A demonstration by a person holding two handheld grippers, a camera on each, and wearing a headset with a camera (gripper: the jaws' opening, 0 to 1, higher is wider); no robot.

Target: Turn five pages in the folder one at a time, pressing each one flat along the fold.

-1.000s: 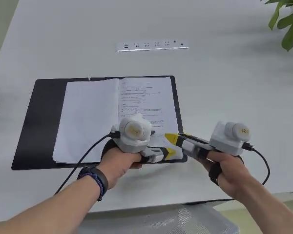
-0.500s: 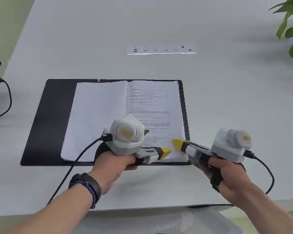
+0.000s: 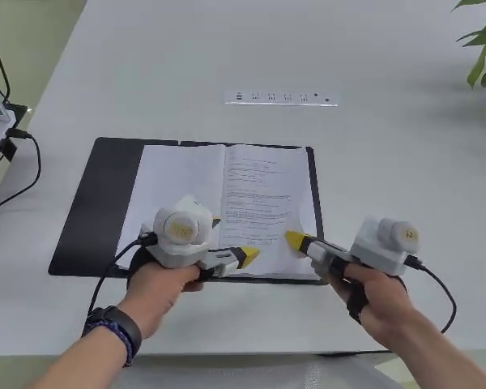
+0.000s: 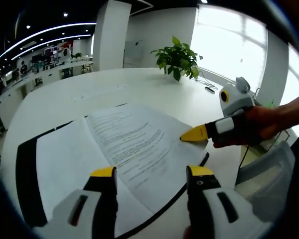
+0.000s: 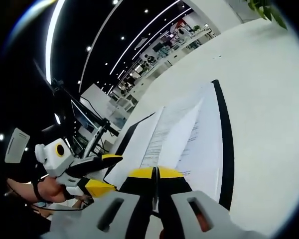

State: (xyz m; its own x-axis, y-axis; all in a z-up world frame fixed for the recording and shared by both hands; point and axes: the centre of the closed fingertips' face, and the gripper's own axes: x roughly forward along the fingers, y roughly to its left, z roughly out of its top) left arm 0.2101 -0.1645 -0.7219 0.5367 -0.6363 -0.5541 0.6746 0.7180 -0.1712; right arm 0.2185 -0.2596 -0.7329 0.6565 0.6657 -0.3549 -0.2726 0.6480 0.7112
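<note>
1. Head view: the folder (image 3: 81, 219) lies open on the white counter (image 3: 389, 146). A blank sheet (image 3: 174, 186) lies flat on its left half and a printed page (image 3: 263, 194) on its right. At least one leaf looks already turned; how many of the five are done cannot be told. The right gripper (image 3: 296, 239) has its tip at the printed page's lower right corner, so the next turn seems to be starting. The left gripper (image 3: 245, 258) hovers at the folder's near edge. A power strip (image 3: 281, 98) sits well beyond the folder, and there is bare counter on every side for sweeping a page over.

2. Left gripper view: its fingers (image 4: 103, 173) stand wide apart over the near edge of the printed page, holding nothing. The right gripper's tip shows just beside the page's outer corner.

3. Right gripper view: its fingers (image 5: 142, 173) are pressed together. Whether a sheet is caught between them I cannot tell. The folder's black border runs just beside the page's free edge.
</note>
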